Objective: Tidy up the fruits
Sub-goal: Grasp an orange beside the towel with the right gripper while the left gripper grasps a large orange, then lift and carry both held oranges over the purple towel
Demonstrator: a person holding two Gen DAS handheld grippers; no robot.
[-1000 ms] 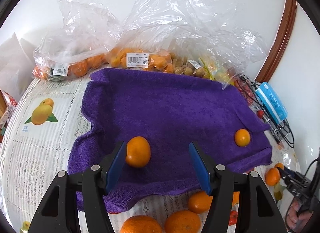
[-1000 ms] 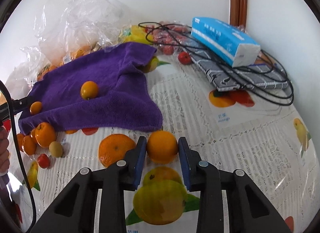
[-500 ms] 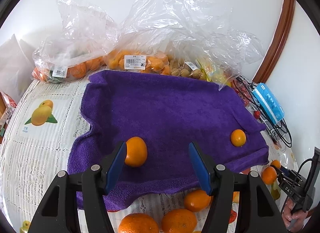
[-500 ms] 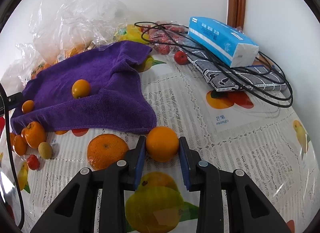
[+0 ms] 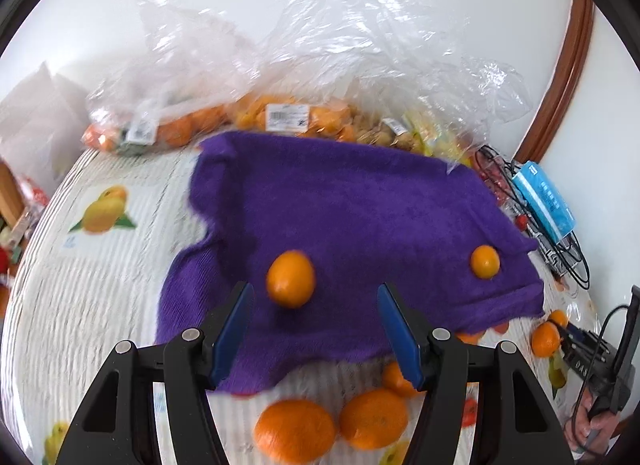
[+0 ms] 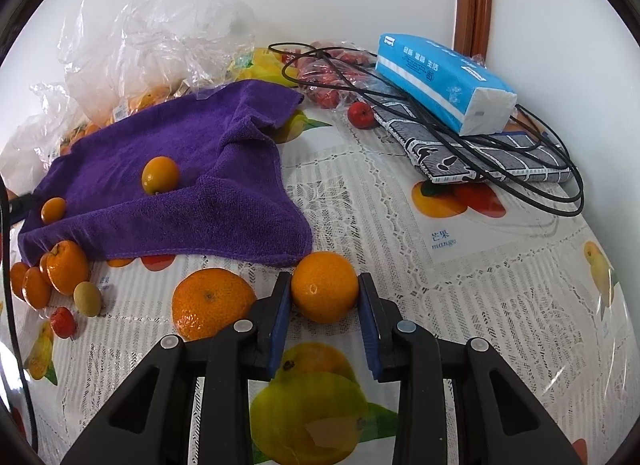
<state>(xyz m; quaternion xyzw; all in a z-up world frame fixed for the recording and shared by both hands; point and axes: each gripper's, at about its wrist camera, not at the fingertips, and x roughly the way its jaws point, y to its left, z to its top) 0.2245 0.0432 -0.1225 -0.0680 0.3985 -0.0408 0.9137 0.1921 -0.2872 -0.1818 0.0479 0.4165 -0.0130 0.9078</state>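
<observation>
A purple towel (image 5: 360, 205) lies on the table, also in the right wrist view (image 6: 180, 169). Two oranges rest on it: one (image 5: 291, 279) just ahead of my left gripper (image 5: 316, 325), which is open and empty, and a smaller one (image 5: 485, 262) at the right edge. My right gripper (image 6: 324, 317) is shut on an orange (image 6: 324, 287) held just in front of the towel's near corner. A bigger orange (image 6: 212, 303) lies to its left. Loose oranges (image 5: 296, 431) lie on the tablecloth below the towel.
Plastic bags of fruit (image 5: 280, 121) stand behind the towel. A blue tissue pack (image 6: 444, 81), a patterned pouch (image 6: 480, 153) and black cables (image 6: 540, 185) lie at the right. Small oranges and berries (image 6: 60, 277) sit left of the towel.
My left gripper has drawn back from the orange on the towel, its view blurred by motion. My right gripper, still holding its orange, has moved closer to the towel's corner.
</observation>
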